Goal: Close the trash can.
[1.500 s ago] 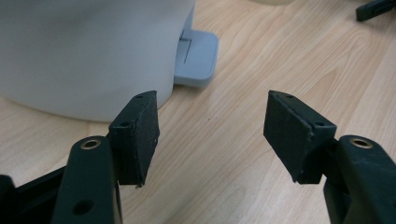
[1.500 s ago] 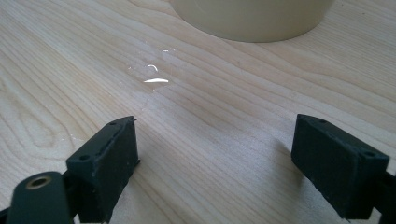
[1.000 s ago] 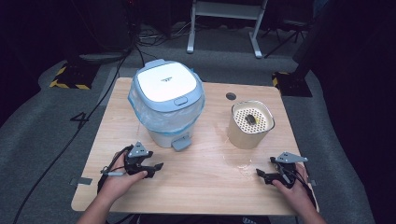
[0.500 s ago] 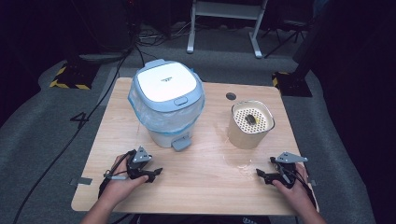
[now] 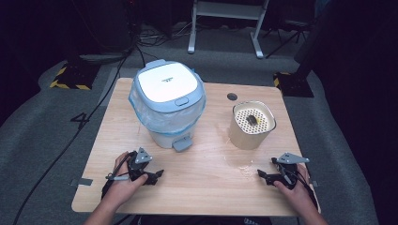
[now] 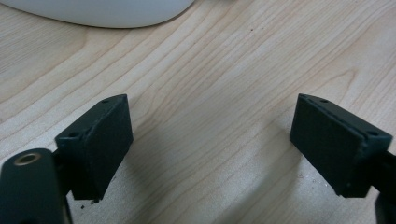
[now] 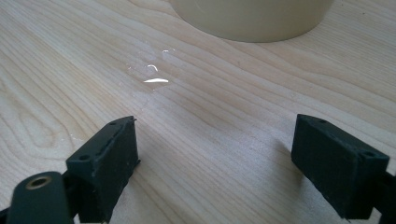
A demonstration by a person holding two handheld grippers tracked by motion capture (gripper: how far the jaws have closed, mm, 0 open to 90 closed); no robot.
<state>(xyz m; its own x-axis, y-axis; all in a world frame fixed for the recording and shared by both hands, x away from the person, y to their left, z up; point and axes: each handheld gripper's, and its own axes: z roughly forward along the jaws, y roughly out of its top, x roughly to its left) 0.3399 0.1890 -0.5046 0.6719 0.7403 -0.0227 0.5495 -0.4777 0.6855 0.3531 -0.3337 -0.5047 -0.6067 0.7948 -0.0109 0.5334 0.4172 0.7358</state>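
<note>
On the wooden table [image 5: 206, 187] the lidded blue-and-white bin [image 5: 167, 105] stands just beyond the left tool [image 5: 157, 175], whose jaws have just been opening and stand wide, empty. Right tool [image 5: 261, 176], also wide and empty, faces the beige canister [image 5: 251, 124]. A wet patch [image 7: 152, 74] between them could make the canister slip; the bin's pedal [image 5: 182, 144] juts toward the left tool

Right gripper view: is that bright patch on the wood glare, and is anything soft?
Right gripper view: glare off a clear wet patch on the table before the beige container; jaws slightly soft. High view: table evenly lit, surroundings dark.
</note>
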